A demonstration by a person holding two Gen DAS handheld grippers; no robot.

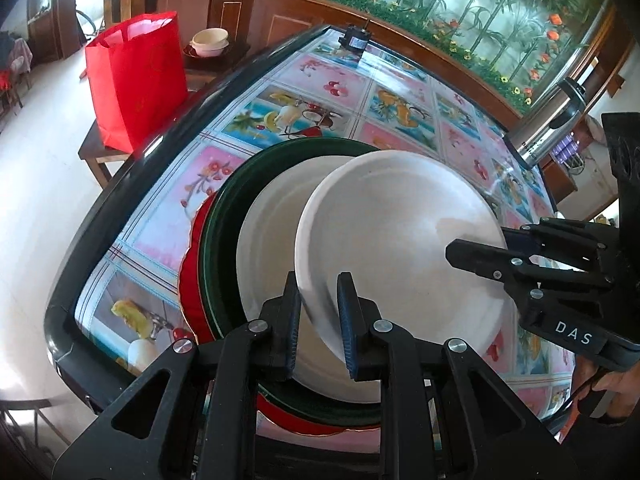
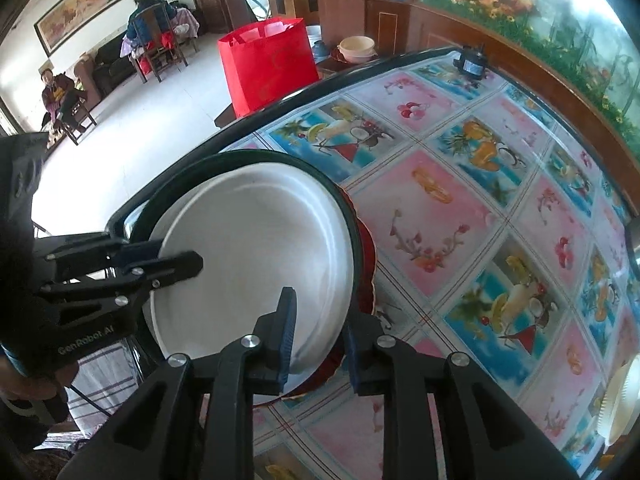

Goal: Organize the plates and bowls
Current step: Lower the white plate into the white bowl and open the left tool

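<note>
- Table (image 2: 460, 216): stack at its near-left edge — red plate (image 1: 192, 280), green plate (image 1: 228, 204), white plate (image 1: 272, 216).
- Top white plate (image 1: 400, 220) hovers tilted above, stacking under way.
- Left gripper (image 1: 318, 320) and right gripper (image 2: 316, 332) each clamp its rim; next, I'd say, lower level, then release.

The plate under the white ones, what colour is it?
Dark green plate, clearest in the left wrist view.

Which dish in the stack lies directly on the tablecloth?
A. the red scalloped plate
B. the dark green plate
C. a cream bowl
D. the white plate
A: the red scalloped plate shows as the outermost, lowest rim, under the dark green plate, with the white plate the left gripper and right gripper straddle on top.
</note>
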